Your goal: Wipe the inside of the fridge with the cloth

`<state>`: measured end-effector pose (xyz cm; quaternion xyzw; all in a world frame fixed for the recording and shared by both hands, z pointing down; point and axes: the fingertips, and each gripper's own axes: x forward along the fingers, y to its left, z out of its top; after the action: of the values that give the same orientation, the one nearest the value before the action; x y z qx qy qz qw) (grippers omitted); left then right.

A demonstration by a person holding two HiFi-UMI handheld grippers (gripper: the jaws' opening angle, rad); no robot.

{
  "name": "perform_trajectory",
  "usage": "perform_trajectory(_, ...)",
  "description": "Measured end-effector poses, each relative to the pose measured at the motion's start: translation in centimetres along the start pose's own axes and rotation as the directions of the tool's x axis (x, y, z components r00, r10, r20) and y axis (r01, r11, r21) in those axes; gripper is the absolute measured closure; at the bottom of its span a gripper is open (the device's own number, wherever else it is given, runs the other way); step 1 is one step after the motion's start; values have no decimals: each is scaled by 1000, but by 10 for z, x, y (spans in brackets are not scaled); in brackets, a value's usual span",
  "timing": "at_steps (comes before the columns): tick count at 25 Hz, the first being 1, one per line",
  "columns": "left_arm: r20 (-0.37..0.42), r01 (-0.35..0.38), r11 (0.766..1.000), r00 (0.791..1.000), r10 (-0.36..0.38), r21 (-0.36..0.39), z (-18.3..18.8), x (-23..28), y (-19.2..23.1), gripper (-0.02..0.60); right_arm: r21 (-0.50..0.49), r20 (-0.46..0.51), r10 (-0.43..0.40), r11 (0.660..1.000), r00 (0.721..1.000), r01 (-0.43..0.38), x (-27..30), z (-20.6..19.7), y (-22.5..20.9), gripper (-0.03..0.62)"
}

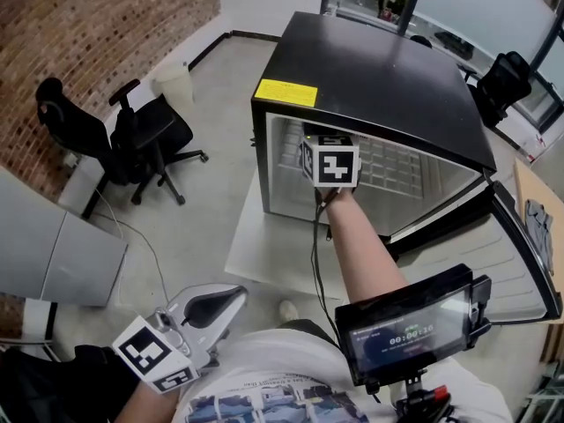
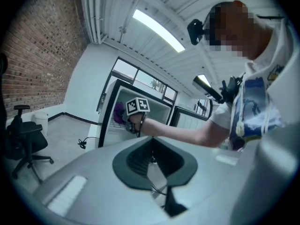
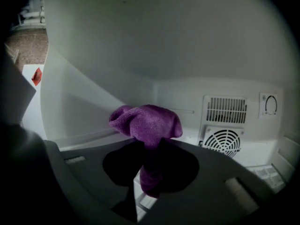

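Cloth (image 3: 147,123) — purple, bunched — sits clamped in the right gripper's (image 3: 151,168) jaws, inside the fridge (image 1: 379,69), short of its back wall beside the fan grille (image 3: 224,142). Left gripper (image 1: 222,303) hangs by the person's waist — jaws together, empty.

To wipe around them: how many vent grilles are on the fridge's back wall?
2. A rectangular slotted grille sits right of the purple cloth; a round fan grille is below it. The right gripper may hide more.
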<state>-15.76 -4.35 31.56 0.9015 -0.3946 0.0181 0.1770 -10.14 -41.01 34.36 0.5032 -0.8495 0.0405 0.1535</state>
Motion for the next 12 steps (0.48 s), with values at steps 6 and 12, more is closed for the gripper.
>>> perform_trajectory(6,-6,-6,1000,1000,6,-4,0,-4,0,572,7,34,34,999,999,-34,-4,7,7,523)
perform_trajectory(12,-23,56,998,998,-56,-1,-6,10,-2,572,-7,51,-70,997,996,70,-33,2,-37,523)
